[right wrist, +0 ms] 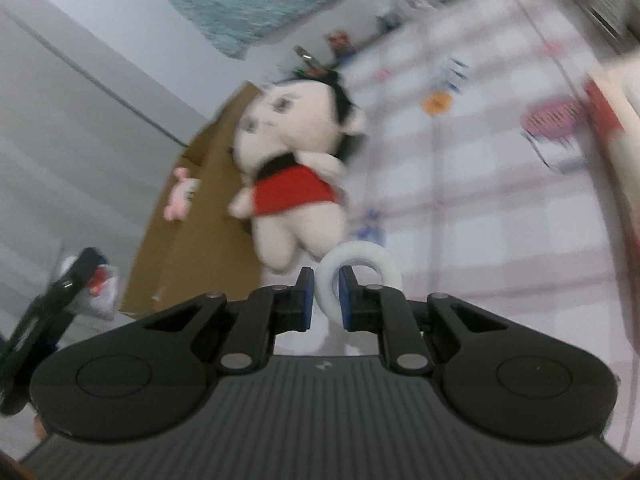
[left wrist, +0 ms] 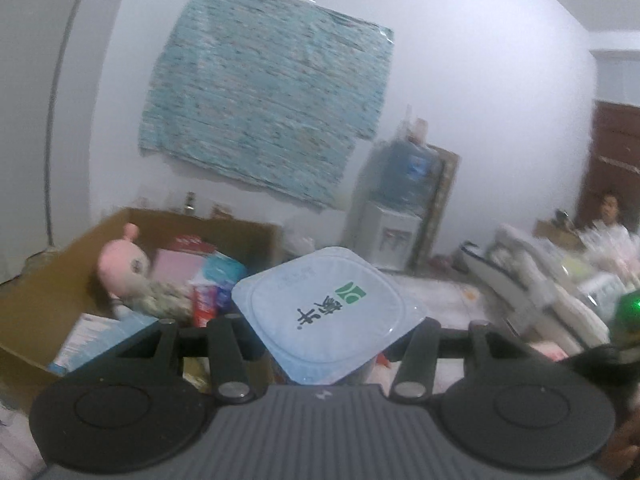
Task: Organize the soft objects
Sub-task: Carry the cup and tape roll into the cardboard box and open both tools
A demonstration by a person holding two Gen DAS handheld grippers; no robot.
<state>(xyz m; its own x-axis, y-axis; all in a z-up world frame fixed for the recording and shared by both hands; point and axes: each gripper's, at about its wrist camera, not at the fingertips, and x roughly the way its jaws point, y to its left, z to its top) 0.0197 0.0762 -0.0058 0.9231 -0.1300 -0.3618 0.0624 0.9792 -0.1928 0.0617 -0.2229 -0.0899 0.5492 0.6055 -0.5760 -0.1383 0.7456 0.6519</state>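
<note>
In the left wrist view my left gripper is shut on a pale blue sealed yogurt cup, held above the floor beside a cardboard box. The box holds a pink plush doll and several packets. In the right wrist view my right gripper is shut on a white tape ring. A cream plush doll in a red dress shows just beyond it, in front of the cardboard box. A small pink toy shows at the box. The view is blurred.
A water dispenser stands by the wall under a blue cloth hanging. Piled bedding and clutter lie at the right, with a person behind. The patterned floor mat carries a pink brush.
</note>
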